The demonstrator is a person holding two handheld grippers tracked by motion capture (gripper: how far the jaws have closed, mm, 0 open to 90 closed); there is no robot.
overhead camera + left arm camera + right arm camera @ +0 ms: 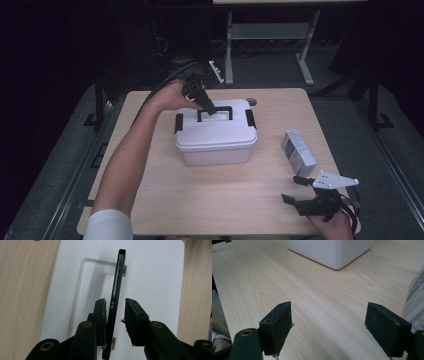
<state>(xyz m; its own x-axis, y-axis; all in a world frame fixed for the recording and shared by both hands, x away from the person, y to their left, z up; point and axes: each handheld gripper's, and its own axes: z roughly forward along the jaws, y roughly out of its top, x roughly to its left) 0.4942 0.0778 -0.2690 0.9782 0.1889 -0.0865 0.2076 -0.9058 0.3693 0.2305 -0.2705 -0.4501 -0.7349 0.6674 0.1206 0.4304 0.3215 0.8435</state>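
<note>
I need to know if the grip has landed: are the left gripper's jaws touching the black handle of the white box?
Cannot tell. In the left gripper view the handle stands between the left gripper's jaws, tight against one, a sliver from the other.

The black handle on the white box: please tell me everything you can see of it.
The black handle is a thin, flat bail, plastic by its look, hinged on the lid of the white box over a shallow recess. It stands raised, edge-on in the left gripper view. The left gripper straddles it: one pad touches it, while a gap remains on the other side.
</note>
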